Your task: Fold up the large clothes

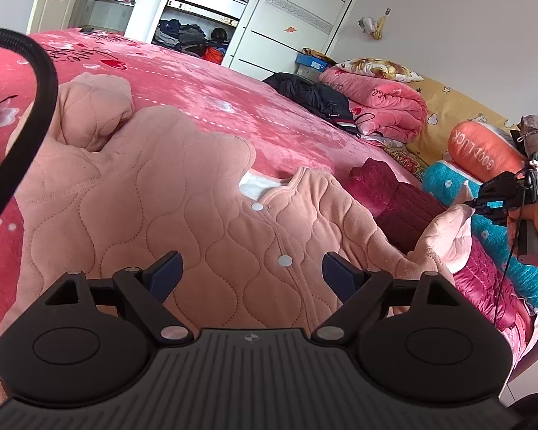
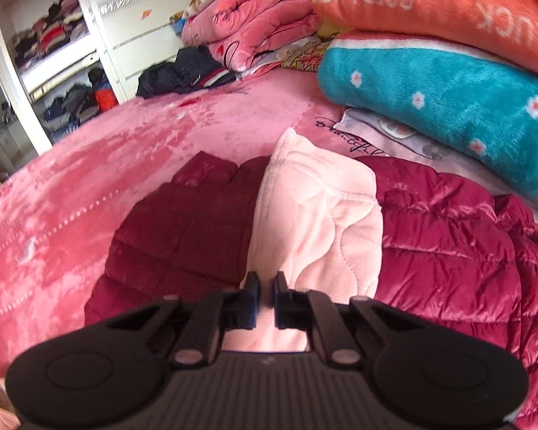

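Note:
A pale pink quilted jacket with white snap buttons lies spread on the pink bed cover. My left gripper hovers just over its front, open, nothing between its blue pads. One sleeve is lifted up at the right, where my right gripper pinches its cuff end. In the right wrist view the right gripper is shut on that pink sleeve, which drapes forward over a maroon puffer jacket.
The maroon puffer jacket lies beside the pink one. Folded bedding is stacked at the bed's far side: a pink quilt, an orange pillow, a teal blanket. Black clothing lies behind. An open wardrobe stands beyond the bed.

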